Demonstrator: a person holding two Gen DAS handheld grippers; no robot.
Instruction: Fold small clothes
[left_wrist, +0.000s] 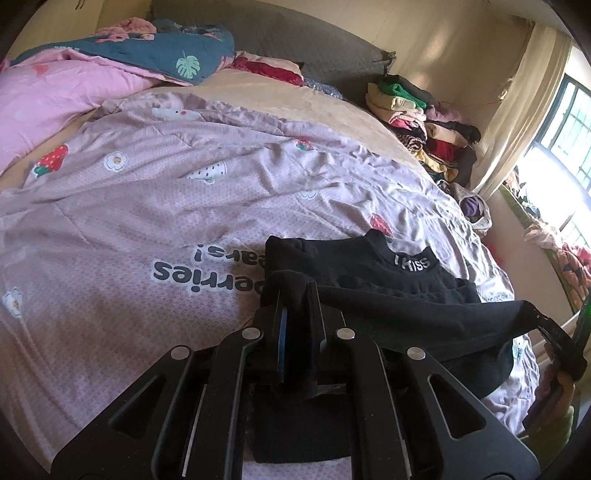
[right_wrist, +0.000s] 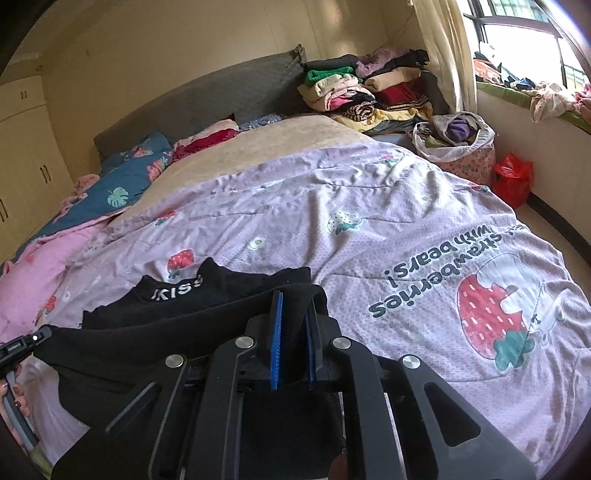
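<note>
1. Black top (left_wrist: 369, 269) w/ white lettering on collar lies on the pink strawberry quilt (left_wrist: 166, 206), near edge of bed; its lower hem is lifted off the quilt, stretched btwn both grippers.
2. Left gripper (left_wrist: 297, 295): fingers clamped on one hem corner, fabric pinched btwn pads.
3. Right gripper (right_wrist: 295, 306): fingers closed on the other hem corner, same top.
4. Clothes pile (right_wrist: 369, 92) at far side by headboard; laundry basket (right_wrist: 458, 147) beside the bed, well apart from the top.
</note>
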